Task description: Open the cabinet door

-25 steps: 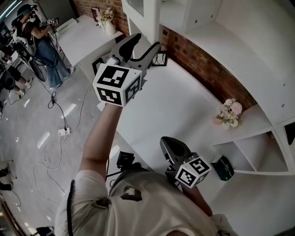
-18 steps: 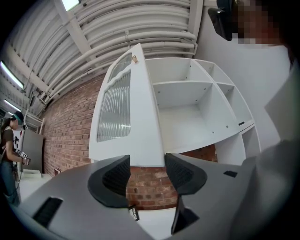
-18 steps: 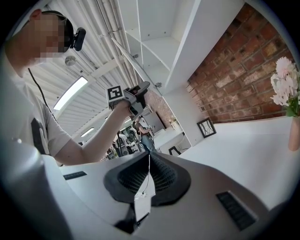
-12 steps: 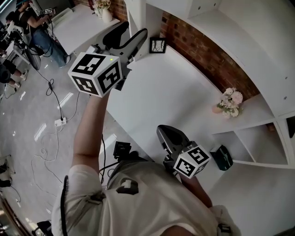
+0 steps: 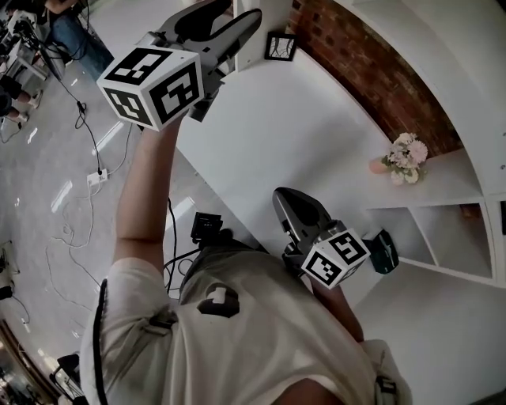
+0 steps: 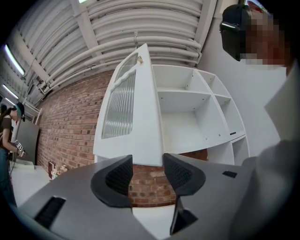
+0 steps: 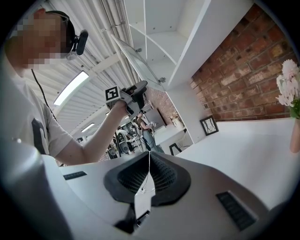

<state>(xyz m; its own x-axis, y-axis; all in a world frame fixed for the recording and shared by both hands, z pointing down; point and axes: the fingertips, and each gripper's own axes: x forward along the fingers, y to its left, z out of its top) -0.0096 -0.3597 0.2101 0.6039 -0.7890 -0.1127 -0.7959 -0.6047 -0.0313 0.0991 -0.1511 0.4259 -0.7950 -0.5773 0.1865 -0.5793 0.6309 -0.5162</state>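
Note:
The white cabinet door (image 6: 136, 117), with a ribbed glass pane, stands swung out from the open shelves (image 6: 187, 117). I see it nearly edge-on in the left gripper view. My left gripper (image 6: 147, 161) is raised just under the door's lower edge. Its jaws have just been closing a little, and only brick wall shows in the gap between them. In the head view the left gripper (image 5: 245, 20) is at the top, beside the door's white panel (image 5: 265, 39). My right gripper (image 5: 296, 206) is shut and empty, low over the white counter (image 5: 277, 142). The right gripper view shows the left gripper (image 7: 133, 93) near the glass door (image 7: 136, 61).
A small framed picture (image 5: 281, 45) leans at the back of the counter and a vase of flowers (image 5: 405, 154) stands by the brick wall. A black device (image 5: 385, 251) lies beside low open shelves (image 5: 443, 237). Cables (image 5: 87, 174) trail on the floor at left, where people stand.
The left gripper has moved up and to the left in the head view, closer to the door panel. The right gripper has kept its place.

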